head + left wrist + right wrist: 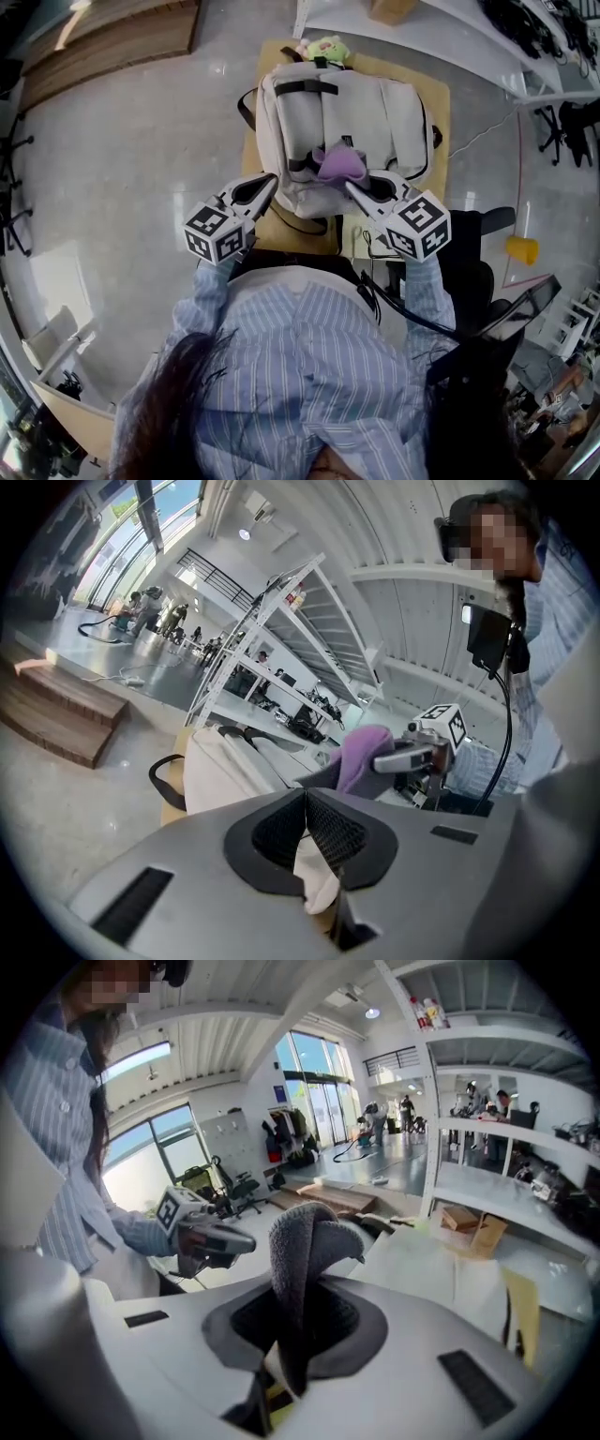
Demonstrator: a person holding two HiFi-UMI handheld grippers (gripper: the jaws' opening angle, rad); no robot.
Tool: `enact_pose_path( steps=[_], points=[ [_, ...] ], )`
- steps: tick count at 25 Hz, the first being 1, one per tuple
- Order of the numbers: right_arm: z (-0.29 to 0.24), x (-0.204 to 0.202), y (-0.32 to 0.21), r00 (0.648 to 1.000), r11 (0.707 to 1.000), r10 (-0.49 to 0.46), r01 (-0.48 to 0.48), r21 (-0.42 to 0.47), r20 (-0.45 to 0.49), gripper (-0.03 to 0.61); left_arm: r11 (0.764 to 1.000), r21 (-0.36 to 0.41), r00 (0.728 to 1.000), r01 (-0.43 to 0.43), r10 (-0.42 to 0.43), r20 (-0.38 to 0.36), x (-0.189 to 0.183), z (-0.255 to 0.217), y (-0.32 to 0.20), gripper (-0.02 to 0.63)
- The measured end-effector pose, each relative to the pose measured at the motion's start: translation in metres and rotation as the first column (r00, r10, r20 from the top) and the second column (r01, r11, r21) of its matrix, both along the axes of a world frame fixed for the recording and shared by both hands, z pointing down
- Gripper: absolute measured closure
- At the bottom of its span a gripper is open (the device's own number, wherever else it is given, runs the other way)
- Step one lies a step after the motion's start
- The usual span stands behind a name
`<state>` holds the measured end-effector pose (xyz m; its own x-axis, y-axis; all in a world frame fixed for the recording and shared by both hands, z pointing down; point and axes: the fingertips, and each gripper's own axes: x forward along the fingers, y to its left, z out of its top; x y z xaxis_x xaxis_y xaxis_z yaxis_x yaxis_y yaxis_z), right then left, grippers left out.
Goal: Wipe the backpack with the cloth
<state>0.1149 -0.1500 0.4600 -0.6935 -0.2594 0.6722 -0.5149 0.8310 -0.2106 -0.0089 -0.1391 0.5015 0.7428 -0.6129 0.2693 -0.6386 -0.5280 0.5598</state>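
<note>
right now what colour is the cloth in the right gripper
The cloth is purple, clearest in the head view.

Nothing here you can actually read, tbh. The only sign-like stuff is the black-and-white square markers on the left cube [217, 234] of your left gripper [270, 180] and on the right cube [420, 225] of your right gripper [350, 186]. Those are just blocky patterns, no letters or digits. Whatever might be printed on things on the shelves [506, 1054] or on the cardboard box [469, 1227] in the background is too small and blurry to make out.
</note>
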Motion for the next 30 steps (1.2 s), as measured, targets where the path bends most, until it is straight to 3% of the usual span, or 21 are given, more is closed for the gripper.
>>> enact_pose_path(
  steps=[7,11,16,21,30],
  points=[
    [-0.038,0.029,-0.134,0.991,0.972,0.136,-0.137,0.19,0.016,0.537,1.0,0.008,1.0,0.018,-0.018,-0.012,0.0,-0.005,-0.01,0.607],
    [-0.028,0.031,-0.205,0.979,0.956,0.203,-0.203,0.212,0.022,0.537,1.0,0.015,1.0,0.011,-0.01,-0.013,0.001,-0.006,-0.014,0.607],
    [0.004,0.022,-0.263,0.969,0.943,0.237,-0.215,0.253,-0.063,0.537,1.0,0.001,1.0,0.021,-0.021,-0.01,-0.005,-0.003,-0.012,0.607],
    [0.047,0.011,-0.245,0.972,0.968,0.188,-0.159,0.191,-0.143,0.537,0.999,-0.01,0.999,0.036,-0.036,0.002,-0.015,0.0,-0.007,0.607],
    [0.061,0.018,-0.141,0.981,0.981,0.186,-0.181,0.066,-0.064,0.537,1.0,-0.009,1.0,0.012,-0.012,0.009,-0.013,-0.002,-0.007,0.607]
  ],
)
